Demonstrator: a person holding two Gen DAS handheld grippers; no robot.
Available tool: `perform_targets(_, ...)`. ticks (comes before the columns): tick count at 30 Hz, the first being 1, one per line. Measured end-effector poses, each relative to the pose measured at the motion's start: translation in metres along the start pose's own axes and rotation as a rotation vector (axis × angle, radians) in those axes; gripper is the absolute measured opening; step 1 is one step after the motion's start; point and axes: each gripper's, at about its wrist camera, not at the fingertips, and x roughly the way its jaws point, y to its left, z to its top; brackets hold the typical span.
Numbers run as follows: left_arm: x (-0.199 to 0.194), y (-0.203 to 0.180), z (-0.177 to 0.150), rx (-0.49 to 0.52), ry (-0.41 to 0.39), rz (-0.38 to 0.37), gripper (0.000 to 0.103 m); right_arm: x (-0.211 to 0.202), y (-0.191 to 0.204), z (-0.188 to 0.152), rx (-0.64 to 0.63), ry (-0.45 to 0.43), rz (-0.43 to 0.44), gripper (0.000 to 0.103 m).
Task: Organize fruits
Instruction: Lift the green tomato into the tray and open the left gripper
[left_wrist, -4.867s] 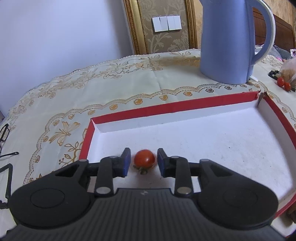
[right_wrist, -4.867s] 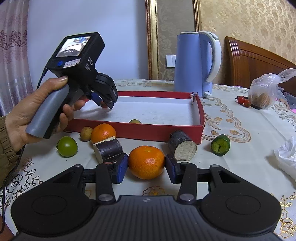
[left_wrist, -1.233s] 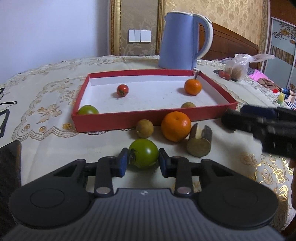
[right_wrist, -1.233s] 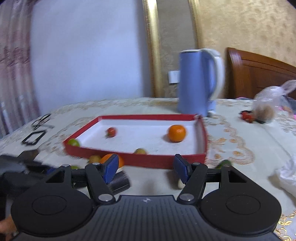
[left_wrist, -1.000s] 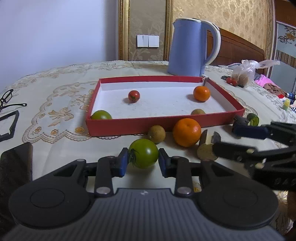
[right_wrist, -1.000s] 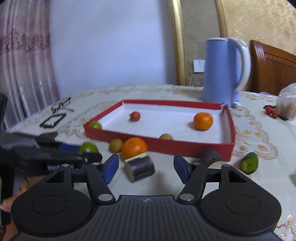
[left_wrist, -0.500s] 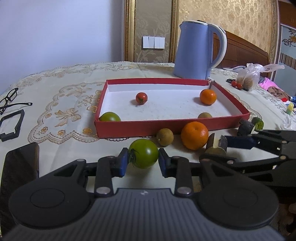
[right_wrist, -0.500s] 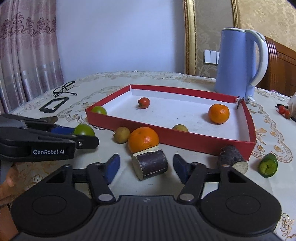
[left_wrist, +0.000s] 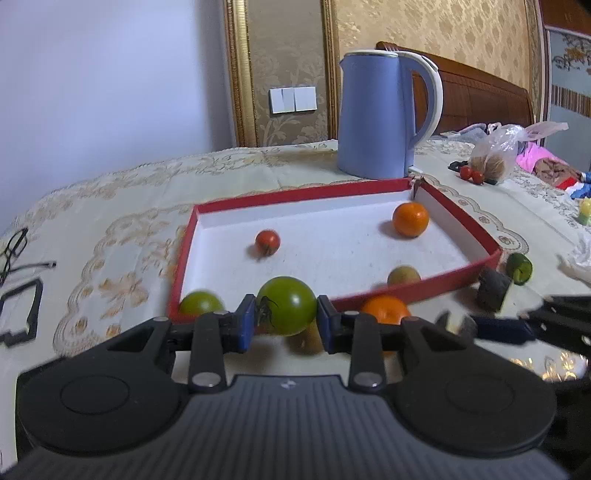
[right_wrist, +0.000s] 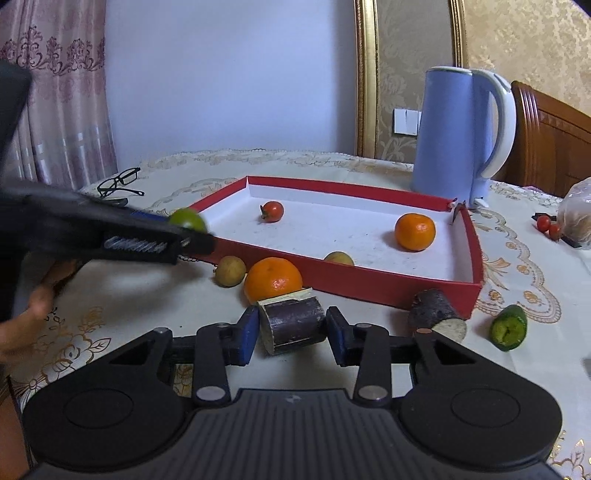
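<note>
Green tomato (left_wrist: 287, 305): clamped between the pads of the left gripper (left_wrist: 286, 326); earlier it sat on the cloth in front of the box, now it is seen lifted against the near wall of the red box (left_wrist: 458, 206), not yet inside.
Left gripper: clenched on the green tomato, grip unchanged over the last second; carried up and toward the box.
Cane piece (right_wrist: 291, 324): dark-skinned cut cylinder, on the cloth just in front of the loose orange (right_wrist: 272, 278); a second ago it lay well ahead of the wide-open right jaws, now it is bracketed closely by them.
Right gripper (right_wrist: 291, 335): jaws just closed in hard around the cane piece; pads appear to be touching its sides, so it is judged grasped, not lifted.
Box contents: red tomato (left_wrist: 267, 240), orange (left_wrist: 410, 219), second green tomato (left_wrist: 201, 303), small tan fruit (left_wrist: 403, 275) already placed.
Outside the box: loose orange, longan-like fruit (right_wrist: 230, 271), second cane piece (right_wrist: 436, 314), cucumber end (right_wrist: 509, 327).
Meaning: two items judged on their way in at once; four more left on the tablecloth (right_wrist: 122, 299).
Background: blue kettle (left_wrist: 380, 114) behind the box.
</note>
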Motion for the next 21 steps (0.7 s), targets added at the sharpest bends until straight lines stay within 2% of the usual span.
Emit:
perform_targets(5, 0.025, -0.008, 0.021, 0.023, 0.025, -0.01, 0.032, -0.009, -0.005, -0.002, 0.014, -0.012, 0.003, 0.039)
perform_targets(8, 0.042, -0.012, 0.036, 0.031, 0.027, 0.014, 0.032, -0.012, -0.007, -0.004, 0.023, -0.019, 0.003, 0.039)
perform_targets(14, 0.086, -0.026, 0.062, 0.057, 0.088, 0.042, 0.032, -0.017, -0.012, -0.004, 0.048, -0.037, 0.003, 0.039)
perform_targets(21, 0.128, -0.034, 0.078, 0.087, 0.135, 0.091, 0.034, -0.024, -0.019, -0.005, 0.074, -0.052, -0.012, 0.039)
